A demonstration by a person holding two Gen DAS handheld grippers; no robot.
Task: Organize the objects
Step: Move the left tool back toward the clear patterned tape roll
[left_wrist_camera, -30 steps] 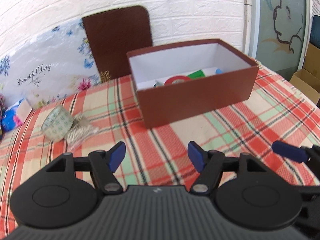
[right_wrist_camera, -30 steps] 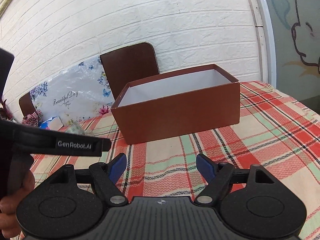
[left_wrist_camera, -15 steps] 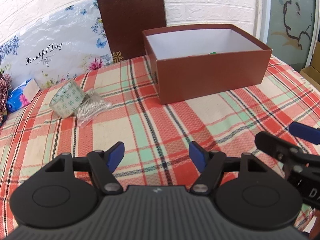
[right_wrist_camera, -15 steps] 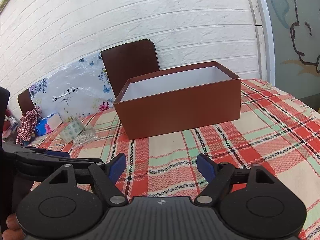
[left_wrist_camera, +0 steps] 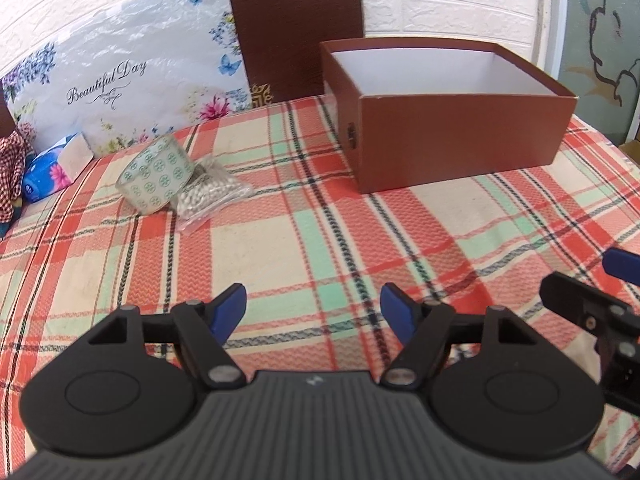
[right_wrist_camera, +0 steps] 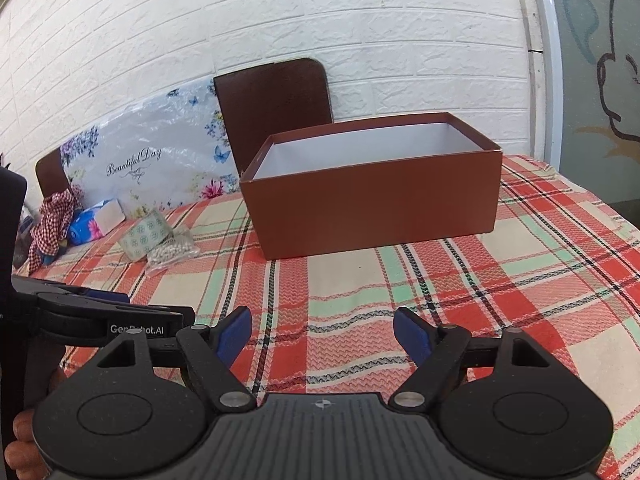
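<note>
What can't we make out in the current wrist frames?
- Box floor and any contents: both views, hidden by its near wall.
- Roll of tape core, and where it meets the bead bag: too small in the right wrist view.
- Right gripper: cut off by the left wrist view's right edge.

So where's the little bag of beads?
In the left wrist view, the bag of beads lies on the checked tablecloth, far left, touching the patterned tape roll.

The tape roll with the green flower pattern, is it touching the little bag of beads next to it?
Touching. The left wrist view shows the tape roll leaning against the bag of beads with no cloth visible between them.
</note>
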